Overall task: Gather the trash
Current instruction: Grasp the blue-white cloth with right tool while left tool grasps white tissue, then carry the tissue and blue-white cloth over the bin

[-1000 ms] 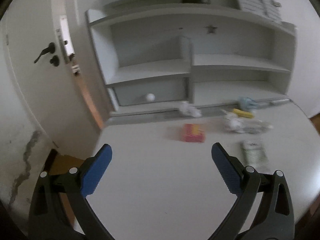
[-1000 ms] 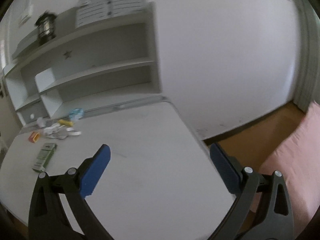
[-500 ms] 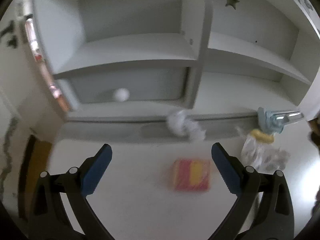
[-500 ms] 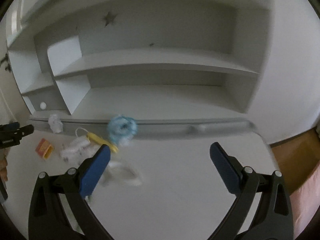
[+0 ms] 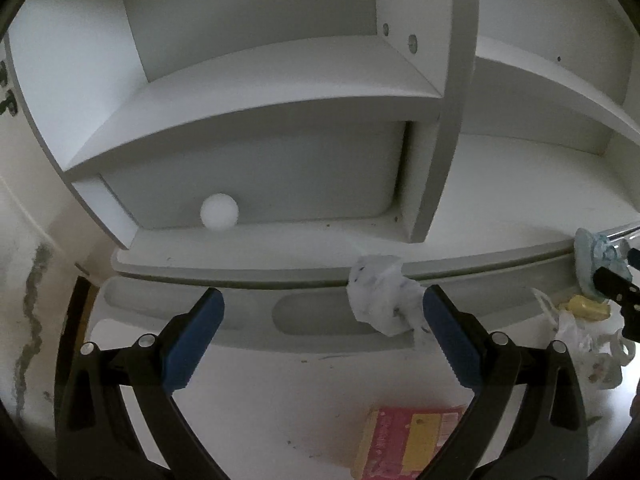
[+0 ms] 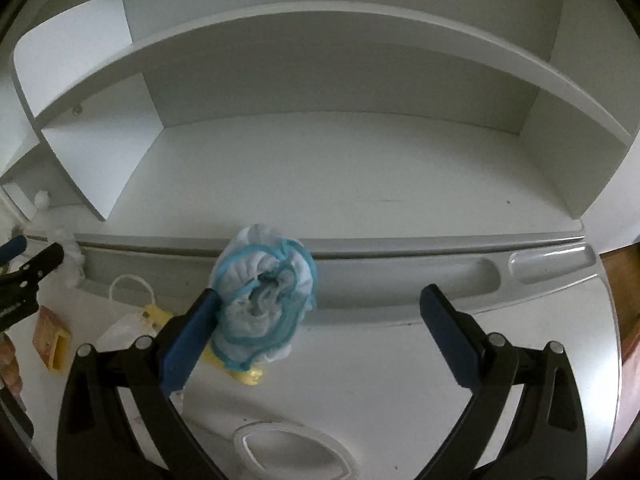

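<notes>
Both grippers hover with jaws spread over a littered white bench

The right gripper [image 6: 316, 332] faces a blue-edged cloth wad [image 6: 262, 300], its opening toward the camera; the left gripper [image 5: 320, 338] nears crumpled paper [image 5: 382, 300] at the bench's far edge, right of centre

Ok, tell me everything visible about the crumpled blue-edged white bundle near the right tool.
The crumpled white bundle with turquoise-blue edging looks like soft cloth or paper gathered into a loose rosette with a hollow centre. It sits on the white desk against the grey pen-tray ledge, partly over a yellow item. The right tool is open; its left finger overlaps the bundle's edge, contact unclear.
</notes>
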The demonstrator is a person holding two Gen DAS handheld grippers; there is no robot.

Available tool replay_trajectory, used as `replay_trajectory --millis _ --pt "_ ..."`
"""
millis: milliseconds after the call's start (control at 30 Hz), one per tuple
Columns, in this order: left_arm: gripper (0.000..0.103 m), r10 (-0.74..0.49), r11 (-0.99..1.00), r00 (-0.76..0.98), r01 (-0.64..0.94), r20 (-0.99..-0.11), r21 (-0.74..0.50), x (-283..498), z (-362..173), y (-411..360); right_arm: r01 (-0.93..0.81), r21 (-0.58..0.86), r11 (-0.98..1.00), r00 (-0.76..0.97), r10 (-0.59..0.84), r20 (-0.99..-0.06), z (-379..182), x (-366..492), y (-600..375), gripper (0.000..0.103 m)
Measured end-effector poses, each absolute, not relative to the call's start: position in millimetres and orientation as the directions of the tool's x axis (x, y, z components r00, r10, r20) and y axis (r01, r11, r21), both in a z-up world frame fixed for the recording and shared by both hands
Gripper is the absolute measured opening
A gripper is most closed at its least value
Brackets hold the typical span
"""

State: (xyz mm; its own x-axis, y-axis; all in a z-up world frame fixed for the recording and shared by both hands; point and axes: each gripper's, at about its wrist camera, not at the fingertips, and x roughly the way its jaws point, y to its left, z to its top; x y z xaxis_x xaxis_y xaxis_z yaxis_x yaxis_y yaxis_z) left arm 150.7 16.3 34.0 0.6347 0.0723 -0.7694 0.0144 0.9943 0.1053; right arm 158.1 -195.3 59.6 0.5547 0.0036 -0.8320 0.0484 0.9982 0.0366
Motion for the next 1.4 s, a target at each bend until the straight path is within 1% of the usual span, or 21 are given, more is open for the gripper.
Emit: replay_trajectory --millis 267,367,433,567,600,633,667,700,733,767,800,833,967,1167,1400 --pt "0.097 0.028 0.99 0.65 0.089 -0.759 0.113 142.7 29.7 -3.6 0.038 0.001 0.999 0.598 -0.022 -0.801 60.4 153.1 -185.7 0.096" --pt "0.097 0.017 0.991 0.651 0.089 -0.759 0.099 140.3 28.8 -4.2 0.01 0.035 0.999 0.578 0.023 -0.815 56.9 149.4 -185.2 0.089" --pt "0.097 0.006 0.993 0.647 0.086 -0.763 0.082 140.8 27.7 0.2 -0.003 0.06 0.998 0.551 0.052 -0.833 51.8 150.6 -181.9 0.08" --pt "0.097 -0.024 0.994 0.634 0.1 -0.773 0.051 146.1 25.9 7.9 -0.025 0.077 0.997 0.545 0.078 -0.835 50.8 147.3 -178.2 0.075" --pt "0.096 -0.041 0.993 0.63 0.115 -0.775 0.04 145.7 25.7 7.8 -0.029 0.081 0.996 0.547 0.084 -0.833 51.9 146.0 -178.3 0.071" --pt "0.092 -0.063 0.991 0.626 0.133 -0.777 0.026 145.6 25.5 9.9 -0.033 0.075 0.997 0.552 0.08 -0.83 52.4 144.8 -177.3 0.062" --pt "0.083 -0.104 0.987 0.618 0.162 -0.779 -0.003 146.0 19.9 13.9 -0.039 0.077 0.996 0.557 0.086 -0.826 54.1 143.0 -178.1 0.056" --pt "0.061 -0.146 0.982 0.609 0.186 -0.78 -0.039 145.4 18.7 13.2 -0.043 0.097 0.994 0.561 0.104 -0.821 55.4 141.7 -180.1 0.038" --pt "0.04 -0.197 0.974 0.595 0.21 -0.779 -0.086 145.7 17.9 14.9 -0.037 0.122 0.992 0.559 0.122 -0.82 56.1 141.5 -182.9 0.028" --pt "0.04 -0.233 0.967 0.586 0.224 -0.776 -0.121 145.4 17.6 16.5 -0.029 0.156 0.987 0.557 0.145 -0.818 56.4 141.1 -187.2 0.026" --pt "0.036 -0.222 0.969 0.597 0.223 -0.771 -0.106 143.8 18.4 16.1 -0.017 0.181 0.983 0.56 0.159 -0.813 57.2 140.6 -192.1 0.024" --pt "0.034 -0.204 0.972 0.609 0.217 -0.766 -0.086 142.4 19.4 15.5 -0.006 0.197 0.98 0.568 0.165 -0.806 58.8 140.1 -196.4 0.023" --pt "0.033 -0.136 0.983 0.674 0.183 -0.726 -0.014 133.3 30.0 15.1 0.031 0.219 0.975 0.611 0.155 -0.776 67.3 137.6 -207.9 0.023" --pt "0.033 -0.113 0.987 0.667 0.161 -0.736 -0.006 129.4 26.2 17.5 0.015 0.198 0.98 0.593 0.15 -0.791 61.7 143.7 -203.8 0.023" --pt "0.034 -0.111 0.988 0.668 0.156 -0.736 -0.007 132.3 25.5 13.6 -0.011 0.182 0.983 0.597 0.152 -0.788 62.1 144.1 -196.0 0.023"
